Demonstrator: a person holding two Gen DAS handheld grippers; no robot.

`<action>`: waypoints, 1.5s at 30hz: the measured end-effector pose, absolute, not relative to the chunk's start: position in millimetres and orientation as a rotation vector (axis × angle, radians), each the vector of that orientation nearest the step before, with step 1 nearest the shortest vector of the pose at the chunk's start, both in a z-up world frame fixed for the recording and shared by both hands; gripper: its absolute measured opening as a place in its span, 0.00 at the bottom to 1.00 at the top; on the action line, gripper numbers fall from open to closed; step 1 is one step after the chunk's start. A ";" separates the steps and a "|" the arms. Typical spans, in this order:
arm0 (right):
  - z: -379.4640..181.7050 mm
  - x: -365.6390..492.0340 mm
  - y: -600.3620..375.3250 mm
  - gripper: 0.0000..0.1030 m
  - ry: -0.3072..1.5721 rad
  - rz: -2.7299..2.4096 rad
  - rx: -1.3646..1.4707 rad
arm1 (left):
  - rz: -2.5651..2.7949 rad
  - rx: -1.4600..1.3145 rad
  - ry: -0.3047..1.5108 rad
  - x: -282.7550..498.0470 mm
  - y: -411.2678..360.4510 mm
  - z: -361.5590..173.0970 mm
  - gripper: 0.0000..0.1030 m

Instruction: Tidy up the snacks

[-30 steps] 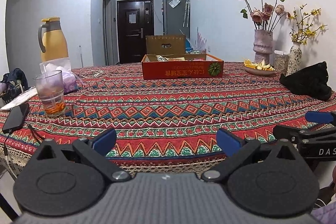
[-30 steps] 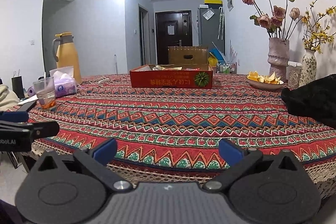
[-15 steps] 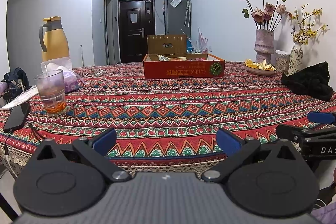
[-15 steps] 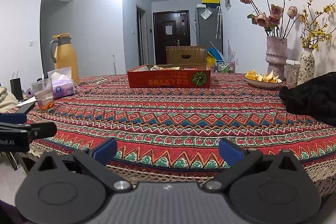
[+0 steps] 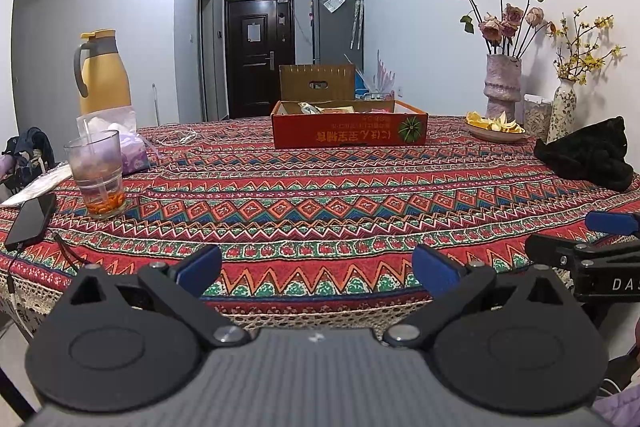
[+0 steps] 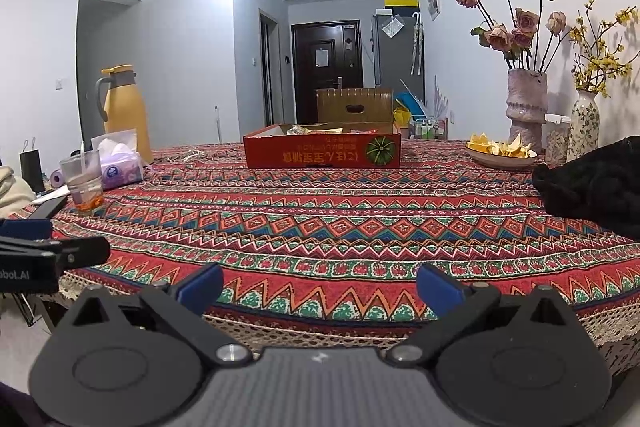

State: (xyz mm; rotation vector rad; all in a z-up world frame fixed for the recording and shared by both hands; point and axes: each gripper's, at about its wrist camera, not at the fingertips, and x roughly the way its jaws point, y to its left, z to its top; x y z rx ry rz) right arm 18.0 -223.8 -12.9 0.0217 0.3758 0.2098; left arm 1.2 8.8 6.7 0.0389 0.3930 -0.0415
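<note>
Both claws hover at the near edge of the table (image 5: 320, 211), side by side and empty. The left claw (image 5: 316, 269) has its blue pads wide apart, nothing between them; the right claw (image 6: 320, 285) is spread just as wide. Each shows in the other's view — the right one pokes in at the left claw's right side, the left one at the right claw's left.

Straight ahead of both, well apart from them across the patterned cloth, sits the red box (image 5: 350, 129) with the snacks (image 5: 320, 109) lying inside — packets, it seems, though they are too small to tell what kind. A brown crate (image 5: 317, 82) stands just behind the box.

Ahead and left of the left claw stands a glass (image 5: 96, 173), with a tissue pack (image 5: 128, 147) and a yellow jug (image 5: 103, 75) beyond it, and a phone (image 5: 32, 221) near the table edge. To the right of the right claw lie a black bundle (image 6: 592, 183), a plate of peel (image 6: 500, 151) and two vases (image 6: 526, 107).
</note>
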 end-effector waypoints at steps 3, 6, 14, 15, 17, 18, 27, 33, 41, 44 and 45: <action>-13.0 18.3 -223.9 1.00 0.377 0.209 0.022 | -0.041 0.039 0.394 1.3 8.9 6.7 1.00; -13.4 18.4 -223.8 1.00 0.379 0.212 0.026 | -0.038 0.039 0.397 1.6 9.0 6.1 1.00; -13.6 18.3 -223.5 1.00 0.378 0.211 0.025 | -0.038 0.039 0.396 1.6 9.2 6.0 1.00; -13.6 18.3 -224.0 1.00 0.378 0.212 0.026 | -0.038 0.039 0.396 1.6 9.2 6.0 1.00; -13.6 18.6 -224.4 1.00 0.379 0.212 0.026 | -0.038 0.039 0.397 1.6 9.2 5.9 1.00; -13.7 18.7 -224.4 1.00 0.379 0.213 0.026 | -0.038 0.039 0.397 1.6 9.2 5.9 1.00; -14.7 19.5 -224.9 1.00 0.383 0.215 0.023 | -0.039 0.040 0.397 1.5 9.2 5.4 1.00; -14.5 19.2 -226.1 1.00 0.382 0.215 0.023 | -0.038 0.043 0.395 0.9 8.6 5.0 1.00; -14.9 18.9 -226.3 1.00 0.383 0.214 0.022 | -0.040 0.044 0.395 0.7 8.1 5.2 1.00; -14.6 18.3 -226.5 1.00 0.382 0.214 0.022 | -0.042 0.045 0.393 0.7 8.6 5.3 1.00; -14.3 18.2 -226.3 1.00 0.381 0.213 0.022 | -0.043 0.045 0.392 0.7 8.8 5.6 1.00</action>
